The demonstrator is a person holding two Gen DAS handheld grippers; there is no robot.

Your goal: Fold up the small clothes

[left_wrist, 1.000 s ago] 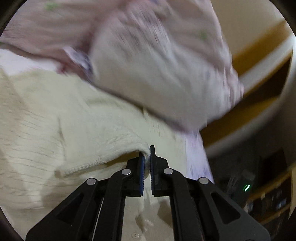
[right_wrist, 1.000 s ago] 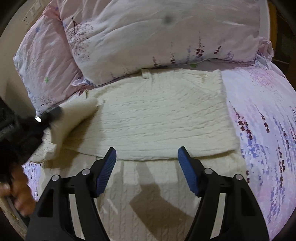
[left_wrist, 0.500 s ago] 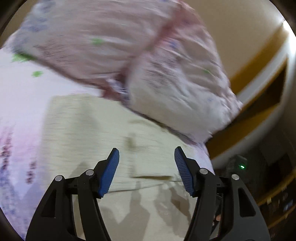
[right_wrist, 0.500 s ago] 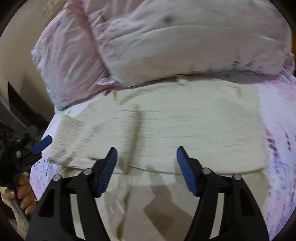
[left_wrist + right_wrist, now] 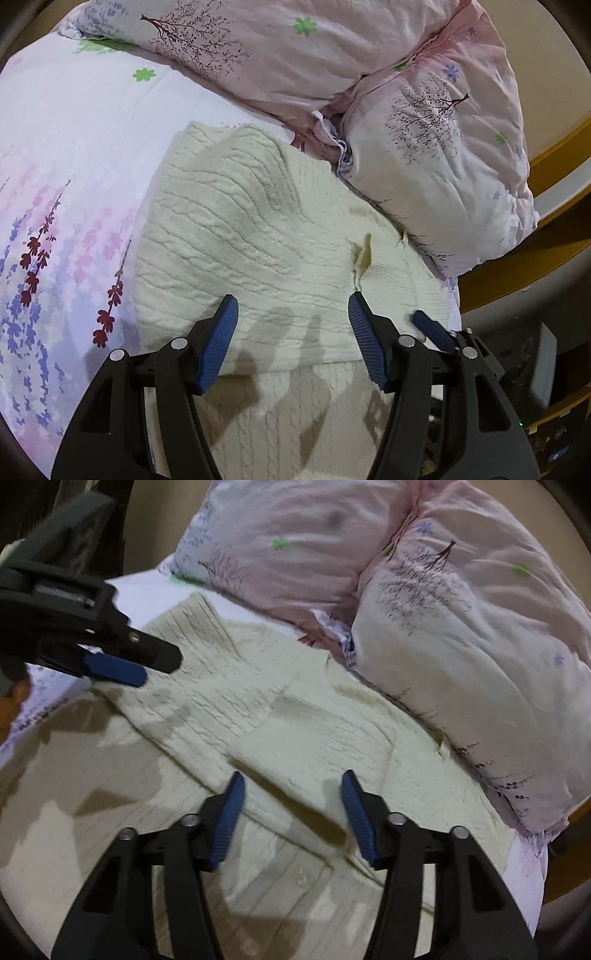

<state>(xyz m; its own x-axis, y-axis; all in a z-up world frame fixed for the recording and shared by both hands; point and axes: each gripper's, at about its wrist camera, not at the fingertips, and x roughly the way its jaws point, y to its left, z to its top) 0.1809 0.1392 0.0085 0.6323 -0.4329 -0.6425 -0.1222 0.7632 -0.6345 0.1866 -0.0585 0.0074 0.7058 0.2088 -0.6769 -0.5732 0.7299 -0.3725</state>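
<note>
A cream cable-knit sweater (image 5: pixel 236 236) lies on the bed with its upper part folded over the lower, seen also from the right wrist as the same sweater (image 5: pixel 295 716). My left gripper (image 5: pixel 293 332) hovers open over the folded edge, holding nothing. From the right wrist it shows as the left gripper (image 5: pixel 160 668) at the top left, above the sweater's far side. My right gripper (image 5: pixel 293 816) hangs just over the knit near the fold; its jaws are closing with no cloth pinched between them. One of its blue pads (image 5: pixel 432 330) pokes in beside my left gripper.
Two pink floral pillows (image 5: pixel 443 147) (image 5: pixel 277 44) press against the sweater's far edge. A flowered sheet (image 5: pixel 66 147) covers the bed to the left. A wooden bed frame (image 5: pixel 554 155) runs at the right. A person's hand (image 5: pixel 11 705) holds the left gripper.
My left gripper has let go of the knit edge it was pinching and stands open; that part now lies flat on the sweater. Both views have swung, and the right jaws have narrowed.
</note>
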